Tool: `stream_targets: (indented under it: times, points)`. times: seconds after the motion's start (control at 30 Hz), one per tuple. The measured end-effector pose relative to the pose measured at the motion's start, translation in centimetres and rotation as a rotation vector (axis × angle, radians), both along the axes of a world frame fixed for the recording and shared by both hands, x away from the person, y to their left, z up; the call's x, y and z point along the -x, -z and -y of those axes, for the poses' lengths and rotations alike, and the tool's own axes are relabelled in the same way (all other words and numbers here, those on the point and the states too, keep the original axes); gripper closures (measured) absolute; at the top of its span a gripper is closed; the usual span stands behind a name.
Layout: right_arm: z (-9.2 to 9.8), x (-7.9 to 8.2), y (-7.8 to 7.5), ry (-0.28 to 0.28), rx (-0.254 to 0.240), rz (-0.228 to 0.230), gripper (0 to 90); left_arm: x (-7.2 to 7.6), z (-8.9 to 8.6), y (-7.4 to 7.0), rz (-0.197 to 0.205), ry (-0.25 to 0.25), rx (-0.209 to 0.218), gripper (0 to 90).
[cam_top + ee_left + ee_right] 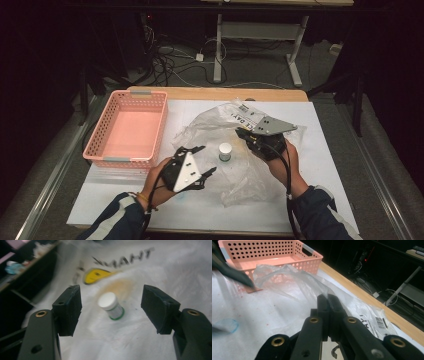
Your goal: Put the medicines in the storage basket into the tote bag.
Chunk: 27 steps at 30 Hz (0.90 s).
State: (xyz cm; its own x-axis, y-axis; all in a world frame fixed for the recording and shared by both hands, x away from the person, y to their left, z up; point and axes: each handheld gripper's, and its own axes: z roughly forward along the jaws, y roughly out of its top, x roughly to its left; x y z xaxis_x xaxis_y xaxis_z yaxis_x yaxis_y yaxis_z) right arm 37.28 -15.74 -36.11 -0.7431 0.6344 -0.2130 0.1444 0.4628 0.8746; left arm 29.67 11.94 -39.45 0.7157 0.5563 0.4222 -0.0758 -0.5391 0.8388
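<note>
From the high view, you sit at a table [320, 210] covered in white, forearms entering from the bottom. A crumpled clear plastic bag [210, 131] lies in the middle, and a small white-capped bottle [225, 151] stands upright on or inside it; the plastic is too sheer to tell which. Your right gripper [246, 134] sits at the bag's far right part, apparently lifting a fold so the bag stays open or taut. Your left gripper [199, 161] hovers near the bottle's left, jaws spread and empty. A pink perforated basket [98, 141] rests empty at the table's left, well apart from the bottle, probably the place where things get sorted. The floor beyond is dark, with tangled cables hard to make out.

In the left gripper view, your two black pads [70, 307] stand wide apart with nothing between them. The bottle [111, 306] lies farther off, framed in the gap, tilted in this camera's angle, with a green band at its base. Printed letters and a yellow mark on the bag [175, 272] are blurred and unreadable.

In the right gripper view, your jaws are pressed together on a thin fold of the bag [294, 282], which rises from them toward the basket [312, 255]. A barcode label shows at right, its text cut off. A dark blurred shape crosses the upper left, likely your other gripper.
</note>
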Motion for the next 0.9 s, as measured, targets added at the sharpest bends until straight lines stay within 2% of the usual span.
stream_targets:
  times: [0.03, 0.1, 0.17, 0.2, 0.33, 0.4, 0.5, 0.63, 0.7, 0.77, 0.87, 0.9]
  points:
    - [0.0, 0.0, 0.1, 0.000, 0.004, -0.004, 90.0, 0.1, -0.8, -0.4, 0.007, -0.027, 0.031, 24.6]
    - [0.0, 0.0, 0.3, 0.000, 0.013, -0.009, 90.0, -0.2, -2.5, -0.9, 0.015, -0.073, 0.067, 23.7]
    - [0.0, 0.0, 0.5, -0.004, 0.025, -0.016, 90.0, -1.2, -3.6, -0.9, -0.017, -0.107, 0.093, 22.8]
    - [0.0, 0.1, 0.6, -0.008, 0.031, -0.018, 90.0, -1.8, -3.8, -0.8, -0.033, -0.121, 0.092, 19.4]
    - [0.1, 0.4, 1.2, -0.008, 0.066, -0.026, 90.0, -3.9, -3.2, 0.5, -0.104, -0.128, 0.052, 17.8]
    - [0.3, 0.4, 1.4, -0.004, 0.074, -0.035, 90.0, -4.7, -2.2, 1.2, -0.133, -0.129, 0.002, 17.8]
    - [1.1, 0.6, 1.7, 0.011, 0.071, -0.034, 90.0, -5.7, -0.4, 2.2, -0.167, -0.158, -0.084, 18.0]
    - [2.4, 0.7, 2.1, 0.021, 0.071, -0.048, 90.0, -6.9, 1.0, 3.3, -0.229, -0.151, -0.107, 19.1]
    - [2.9, 0.8, 2.2, 0.024, 0.069, -0.050, 90.0, -7.5, 1.3, 3.8, -0.261, -0.153, -0.108, 22.7]
    - [3.3, 1.0, 2.2, 0.028, 0.069, -0.050, 90.0, -8.1, 1.4, 4.3, -0.290, -0.151, -0.110, 30.3]
    - [3.7, 1.3, 2.3, 0.022, 0.061, -0.052, 88.7, -8.9, 1.5, 4.9, -0.316, -0.147, -0.121, 53.5]
    - [3.7, 1.4, 2.3, 0.015, 0.059, -0.056, 87.3, -8.9, 1.4, 5.0, -0.311, -0.147, -0.119, 61.8]
